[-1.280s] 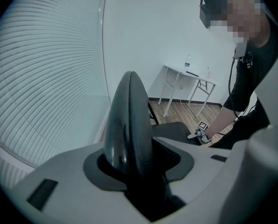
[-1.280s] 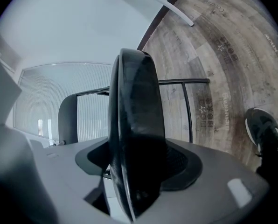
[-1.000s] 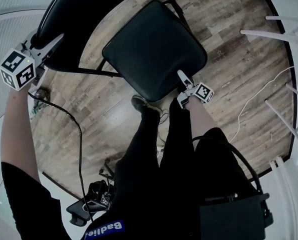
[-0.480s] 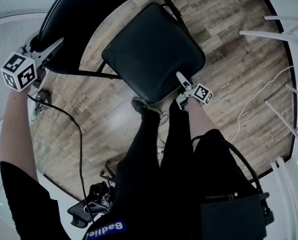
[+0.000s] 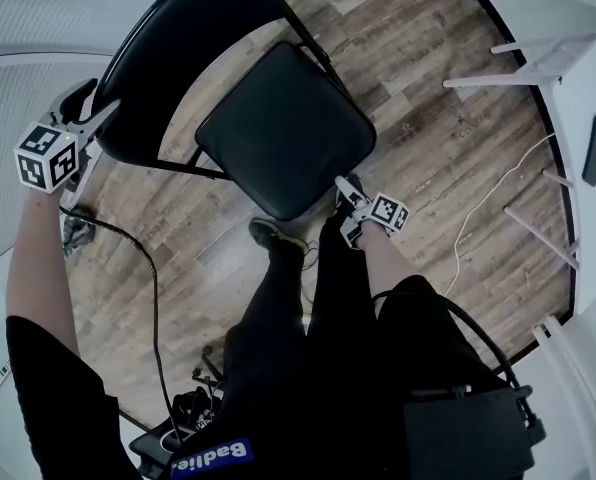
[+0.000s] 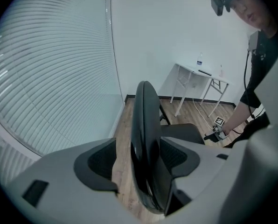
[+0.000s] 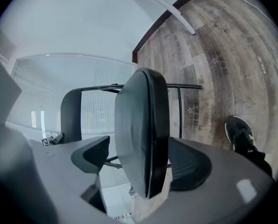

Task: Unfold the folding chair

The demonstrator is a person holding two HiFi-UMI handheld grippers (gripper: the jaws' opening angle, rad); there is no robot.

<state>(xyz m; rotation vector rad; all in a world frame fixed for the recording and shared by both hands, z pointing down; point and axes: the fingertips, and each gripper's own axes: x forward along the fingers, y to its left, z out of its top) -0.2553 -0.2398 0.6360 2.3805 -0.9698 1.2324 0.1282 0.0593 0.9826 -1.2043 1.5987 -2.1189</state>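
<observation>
The black folding chair (image 5: pixel 240 88) stands unfolded on the wooden floor (image 5: pixel 428 98). Its padded seat (image 5: pixel 288 133) lies flat. The curved backrest (image 5: pixel 168 58) rises behind it.

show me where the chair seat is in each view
Head view: seat at centre, top face showing.
Left gripper view: seat right of centre, behind the edge-on backrest.
Right gripper view: seat edge-on at centre.
Shared landmark: the backrest, upper left in the head view, left of the seat in the right gripper view.

Only a blue chest label (image 5: pixel 210 458) bears white lettering.
</observation>
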